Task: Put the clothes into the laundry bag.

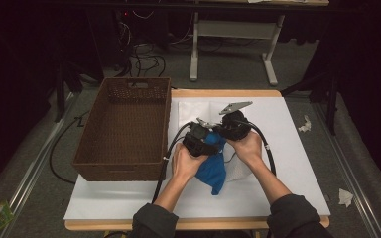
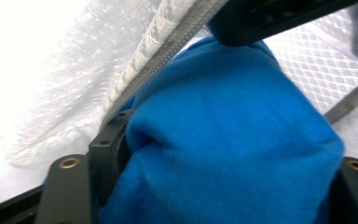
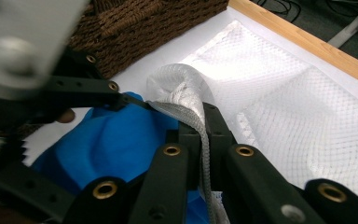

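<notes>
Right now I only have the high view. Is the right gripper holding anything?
Observer: Yes. The right gripper is shut on the zipper edge of the white mesh bag and holds it up off the table.
Operator: And the blue cloth on the left side?
Observer: The blue cloth is bunched between the left gripper's jaws, just under that zipper edge. I can't tell whether the pads press on it.
</notes>
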The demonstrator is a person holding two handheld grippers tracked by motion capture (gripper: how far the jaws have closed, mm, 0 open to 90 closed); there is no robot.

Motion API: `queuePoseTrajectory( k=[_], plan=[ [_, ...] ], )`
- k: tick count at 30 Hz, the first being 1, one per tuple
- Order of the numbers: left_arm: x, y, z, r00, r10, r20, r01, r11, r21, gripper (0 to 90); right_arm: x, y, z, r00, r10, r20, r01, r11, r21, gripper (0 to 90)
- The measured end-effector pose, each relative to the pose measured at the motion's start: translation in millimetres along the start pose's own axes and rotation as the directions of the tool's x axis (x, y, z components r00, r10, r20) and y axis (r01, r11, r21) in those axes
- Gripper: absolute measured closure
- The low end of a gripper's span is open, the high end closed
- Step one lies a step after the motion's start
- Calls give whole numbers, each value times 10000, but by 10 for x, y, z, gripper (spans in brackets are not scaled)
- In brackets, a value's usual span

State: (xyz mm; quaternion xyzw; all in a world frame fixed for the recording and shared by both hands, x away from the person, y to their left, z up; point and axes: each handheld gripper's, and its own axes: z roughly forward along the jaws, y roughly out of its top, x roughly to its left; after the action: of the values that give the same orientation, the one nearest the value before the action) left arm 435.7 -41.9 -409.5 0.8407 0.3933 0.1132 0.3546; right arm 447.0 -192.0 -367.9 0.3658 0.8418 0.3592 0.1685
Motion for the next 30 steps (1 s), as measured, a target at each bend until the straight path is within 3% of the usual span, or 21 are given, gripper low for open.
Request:
queuePoseTrajectory(
  k=[8, 11, 16, 21, 24, 30],
  plan=[
    [-44, -33, -152, 9991, 423, 49, -424, 9990, 139, 225, 4, 2, 14, 10000, 18, 6, -18, 10000, 17, 895],
    [-75, -84, -172, 9986, 493, 212, -496, 9986, 166, 178, -4, 1, -1, 9999, 116, -39, -116, 9999, -115, 895],
    [-117, -202, -156, 9975, 701, 83, -703, 9972, 256, 165, -27, -9, -2, 9997, 236, -85, -237, 9996, -135, 895],
    [-144, -323, -76, 9966, 817, -114, -809, 9953, 532, 173, -14, -3, 14, 9998, 185, -78, -186, 9998, -86, 895],
    [-182, -396, -24, 9933, 1081, -413, -1062, 9933, 452, 229, -6, -1, 22, 9997, 196, -109, -196, 9998, -47, 895],
    [-202, -460, 139, 9900, 1150, -821, -1076, 9901, 902, 311, -4, -7, 43, 9997, 208, -151, -208, 9998, -20, 895]
  ],
)
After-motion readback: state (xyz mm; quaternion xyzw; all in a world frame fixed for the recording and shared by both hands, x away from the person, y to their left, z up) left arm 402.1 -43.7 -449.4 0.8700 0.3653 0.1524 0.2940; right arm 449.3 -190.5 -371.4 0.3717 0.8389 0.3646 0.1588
